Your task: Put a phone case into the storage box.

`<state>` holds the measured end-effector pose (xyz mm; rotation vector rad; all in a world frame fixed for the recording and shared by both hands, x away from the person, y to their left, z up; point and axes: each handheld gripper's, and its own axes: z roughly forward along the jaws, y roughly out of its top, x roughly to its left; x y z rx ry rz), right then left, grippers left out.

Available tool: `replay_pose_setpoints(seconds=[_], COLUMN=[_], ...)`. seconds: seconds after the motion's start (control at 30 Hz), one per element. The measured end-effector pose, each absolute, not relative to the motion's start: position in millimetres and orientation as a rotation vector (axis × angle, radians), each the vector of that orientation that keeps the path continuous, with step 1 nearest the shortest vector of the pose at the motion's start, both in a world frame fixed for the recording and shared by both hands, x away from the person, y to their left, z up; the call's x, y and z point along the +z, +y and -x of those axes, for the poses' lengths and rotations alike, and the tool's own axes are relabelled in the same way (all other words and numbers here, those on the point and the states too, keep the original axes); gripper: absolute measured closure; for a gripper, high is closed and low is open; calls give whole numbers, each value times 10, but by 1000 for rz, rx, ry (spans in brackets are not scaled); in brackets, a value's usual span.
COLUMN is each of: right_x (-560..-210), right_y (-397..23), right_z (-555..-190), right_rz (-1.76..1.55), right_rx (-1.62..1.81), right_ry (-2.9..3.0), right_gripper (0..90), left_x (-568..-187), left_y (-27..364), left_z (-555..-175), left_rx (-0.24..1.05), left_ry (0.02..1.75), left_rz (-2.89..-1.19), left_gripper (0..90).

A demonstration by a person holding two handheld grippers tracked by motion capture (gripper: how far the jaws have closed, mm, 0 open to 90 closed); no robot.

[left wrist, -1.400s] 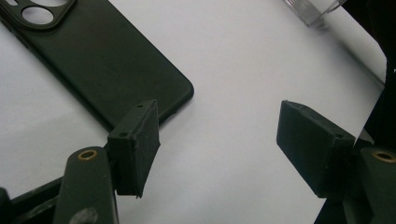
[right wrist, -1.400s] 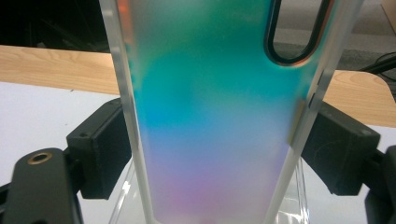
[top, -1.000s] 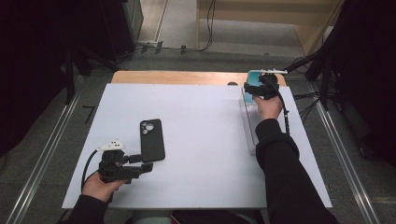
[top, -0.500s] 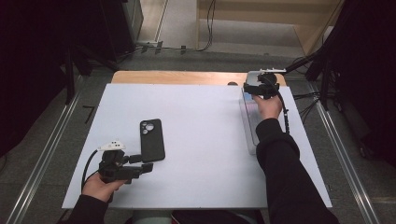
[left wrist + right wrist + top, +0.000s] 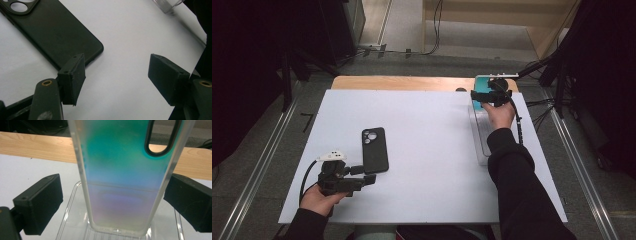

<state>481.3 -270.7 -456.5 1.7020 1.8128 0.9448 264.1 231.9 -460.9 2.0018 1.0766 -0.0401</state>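
Holding my left gripper (image 5: 368, 179) low at about seven o'clock on the white surface (image 5: 427, 150), jaws level and pointing toward three o'clock. Jaws stand apart with nothing between them; bare surface shows in the gap. In the left gripper view one pad sits just over the near corner of the black phone case (image 5: 50, 30); touching or not, cannot tell. Case lies flat, back up, camera cut-out toward twelve o'clock, just beside the jaws on their twelve o'clock side (image 5: 374, 149).

Centre of the surface: plain white sheet; a strip of wooden tabletop (image 5: 402, 82) shows along the twelve o'clock edge.

Right side: clear plastic tray (image 5: 482, 142) runs along the three o'clock edge. My right gripper (image 5: 479, 95) is up at about one o'clock, over the tray's far end. Its jaws have just been opening. Between them stands the iridescent phone case (image 5: 122, 182), teal at top fading to pink below, clear rim, dark oval camera cut-out at upper right. It stands upright, lower end resting in the tray (image 5: 75, 230). Left pad clearly off the case with a gap; right pad lies very near its edge, contact not certain. No grip showing.
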Motion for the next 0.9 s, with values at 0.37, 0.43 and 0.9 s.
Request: replay_pose_setpoints(seconds=[0.37,0.43,0.9], right_x=[-4407,-4376,-4223], right_y=[-2756,-2762,-2696], right_z=[-4628,-4578,-4061], right_rz=[-1699,-1707,-1596], right_rx=[974,972,1087], right_ry=[1850,1867,2009], right_gripper=[6,6,7], left_x=[-4610,-4606,-4561], left_y=[2309,2306,2277], left_z=[-2663,-2671,-2749], left_rx=[-57,-62,-84], left_ry=[1101,1099,1118], left_rz=[-1998,-2000,-1981], left_gripper=[301,301,301])
